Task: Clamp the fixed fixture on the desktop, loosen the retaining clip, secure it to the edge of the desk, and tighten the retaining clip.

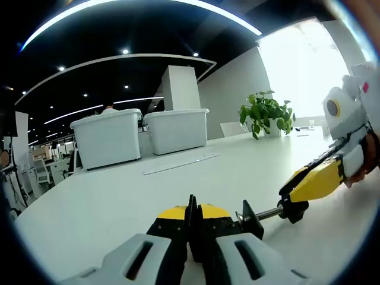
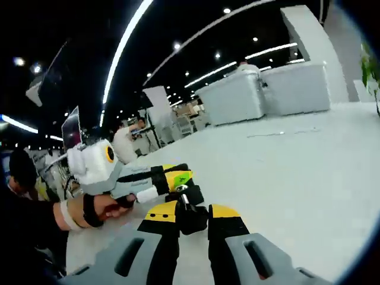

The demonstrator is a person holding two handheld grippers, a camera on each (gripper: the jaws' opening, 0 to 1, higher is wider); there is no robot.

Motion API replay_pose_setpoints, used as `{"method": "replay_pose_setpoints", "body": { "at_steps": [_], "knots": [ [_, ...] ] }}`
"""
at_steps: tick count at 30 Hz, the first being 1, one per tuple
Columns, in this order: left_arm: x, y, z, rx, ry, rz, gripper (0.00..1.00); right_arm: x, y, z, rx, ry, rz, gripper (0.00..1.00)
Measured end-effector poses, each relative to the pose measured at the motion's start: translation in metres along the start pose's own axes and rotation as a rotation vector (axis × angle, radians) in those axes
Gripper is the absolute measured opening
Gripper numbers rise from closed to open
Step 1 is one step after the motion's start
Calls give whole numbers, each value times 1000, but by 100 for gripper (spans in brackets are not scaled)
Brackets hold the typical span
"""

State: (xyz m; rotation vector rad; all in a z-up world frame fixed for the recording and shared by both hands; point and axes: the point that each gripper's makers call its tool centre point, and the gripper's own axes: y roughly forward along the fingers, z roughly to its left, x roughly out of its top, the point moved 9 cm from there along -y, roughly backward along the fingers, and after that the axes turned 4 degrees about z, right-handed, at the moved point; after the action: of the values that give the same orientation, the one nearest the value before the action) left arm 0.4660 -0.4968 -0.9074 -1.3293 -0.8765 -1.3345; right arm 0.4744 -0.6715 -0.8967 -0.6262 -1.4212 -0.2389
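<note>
My left gripper (image 1: 193, 228) rises from 6 o'clock in the left gripper view, its yellow-tipped black jaws closed on the thin black upright plate of the black metal clamp fixture (image 1: 248, 218) that sits low over the white desktop (image 1: 107, 202). The fixture's body lies just right of my jaws, toward 4 o'clock, and a bright threaded screw rod runs from it to a black knob (image 1: 293, 209).

My right gripper (image 1: 314, 181) enters that view from 3 o'clock, reaching down and left. Its yellow and black jaws meet at the knob end of the rod; I cannot tell how firmly they bear on it. My hand shows at the far right edge behind the grey gripper body.

In the right gripper view, my right gripper (image 2: 193, 217) rises from 6 o'clock with its yellow-tipped jaws set narrowly either side of the black fixture (image 2: 191, 215), which sits in the gap between them. The left gripper (image 2: 169, 177) comes in from 9 o'clock, jaws pointing right and ending at the fixture. My left hand (image 2: 104, 209) grips its handle, wrist level, with a white band and black strap at the wrist and a dark sleeve behind.

At 12 o'clock in the left gripper view, two white plastic storage bins (image 1: 139, 138) stand well beyond the fixture. A green potted plant (image 1: 266, 114) stands at 2 o'clock.
</note>
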Motion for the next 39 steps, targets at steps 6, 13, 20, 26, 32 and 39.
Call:
{"method": "replay_pose_setpoints", "body": {
  "at_steps": [6, 13, 20, 26, 32, 39],
  "knots": [
    [-1, 1, 2, 1, -3, 1, 6, 2, 0, 25, -96, -556, -29, 16],
    [0, 4, 4, -1, -2, 1, 5, -9, -4, 36, -213, -964, -29, 16],
    [-2, 4, 5, 5, 0, 8, 6, -11, -5, 34, -224, -970, -45, 17],
    [-3, 4, 5, 0, -1, 11, 6, 10, -12, 25, -112, -531, -86, 19],
    [-3, -2, -1, -2, -3, 11, 6, 17, -14, -5, -9, 285, -84, 48],
    [-3, -5, -4, -8, -1, 11, 6, -12, 5, -21, -6, 591, 7, 27]
  ]
}}
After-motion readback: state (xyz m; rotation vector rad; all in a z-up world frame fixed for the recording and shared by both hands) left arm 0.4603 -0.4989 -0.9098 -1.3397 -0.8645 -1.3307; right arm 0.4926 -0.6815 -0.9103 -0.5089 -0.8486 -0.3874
